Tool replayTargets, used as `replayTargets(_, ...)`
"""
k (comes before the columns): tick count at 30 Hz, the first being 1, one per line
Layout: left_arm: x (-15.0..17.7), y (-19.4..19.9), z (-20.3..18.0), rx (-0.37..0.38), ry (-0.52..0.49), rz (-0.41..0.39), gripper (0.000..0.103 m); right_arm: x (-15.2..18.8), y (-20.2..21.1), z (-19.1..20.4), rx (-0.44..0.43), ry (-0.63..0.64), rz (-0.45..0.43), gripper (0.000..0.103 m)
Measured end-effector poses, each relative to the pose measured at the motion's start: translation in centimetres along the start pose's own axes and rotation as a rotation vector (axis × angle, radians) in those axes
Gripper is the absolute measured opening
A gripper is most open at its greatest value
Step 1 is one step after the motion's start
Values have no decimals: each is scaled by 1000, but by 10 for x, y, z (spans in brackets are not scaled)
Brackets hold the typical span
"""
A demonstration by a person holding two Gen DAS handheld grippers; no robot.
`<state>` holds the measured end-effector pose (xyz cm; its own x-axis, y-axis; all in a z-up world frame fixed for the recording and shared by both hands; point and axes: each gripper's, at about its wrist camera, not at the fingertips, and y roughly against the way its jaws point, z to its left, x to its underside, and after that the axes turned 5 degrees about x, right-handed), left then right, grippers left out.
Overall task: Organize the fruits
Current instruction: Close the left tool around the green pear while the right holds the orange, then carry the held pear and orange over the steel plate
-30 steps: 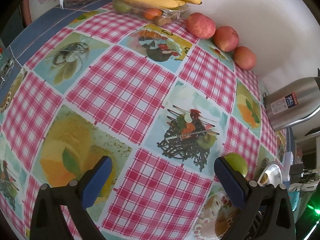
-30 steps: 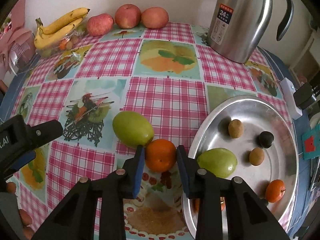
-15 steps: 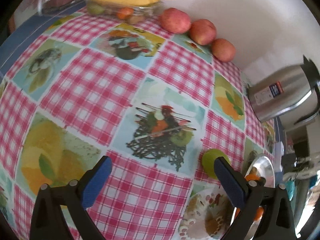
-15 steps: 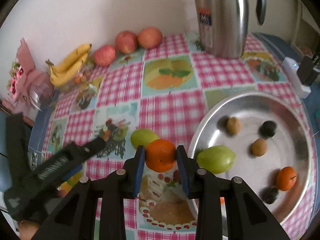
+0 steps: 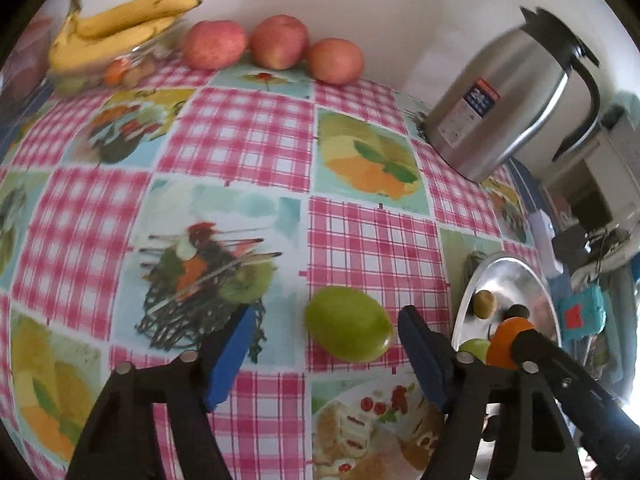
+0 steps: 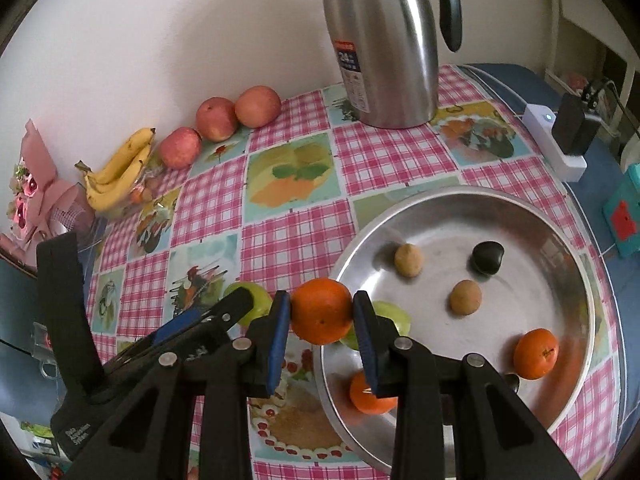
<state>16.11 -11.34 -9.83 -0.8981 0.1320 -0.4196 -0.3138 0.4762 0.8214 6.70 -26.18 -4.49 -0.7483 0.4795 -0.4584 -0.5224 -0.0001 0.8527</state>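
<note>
Clamped between the blue pads of the right gripper (image 6: pixel 322 312), a round orange tangerine (image 6: pixel 321 311) hangs in the air over the near left rim of the wide, round stainless-steel tray (image 6: pixel 568 264). The jaws are closed only to the width of the fruit, one pad pressed on each side of it.

Inside the tray lie two small brown kiwifruits (image 6: pixel 408 259), a dark, almost black fruit (image 6: pixel 486 257), a second tangerine near the right edge (image 6: pixel 535 353), a third one partly hidden under the right finger (image 6: pixel 362 398), and a green mango (image 6: pixel 394 314) just behind the held fruit.

Beside it, the left gripper (image 5: pixel 326 354) has its jaws spread wide and holds nothing. Between its blue fingertips (image 5: pixel 230 356) a smooth green mango (image 5: pixel 347 323) rests on the pink checked tablecloth (image 5: pixel 240 136), closer to the right finger, just left of the tray.

Along the white wall sit three red apples (image 5: pixel 214 44), a bunch of yellow bananas (image 5: pixel 120 26) on a clear plastic box, and a tall steel thermos jug with a black handle (image 6: pixel 380 48).
</note>
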Motion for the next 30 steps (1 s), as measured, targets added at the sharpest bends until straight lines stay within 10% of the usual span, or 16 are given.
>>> replayTargets(8, 1, -13, -7, 85, -1, 32, 51, 1, -4, -4, 16, -6, 6, 33)
replayTargets(19, 4, -7, -5, 82, 38, 32, 50, 2, -4, -4, 17, 1, 8, 33)
replayTargets(30, 5, 26, -59, 246, -63, 45, 50, 9, 4, -51, 145, -98, 19, 33)
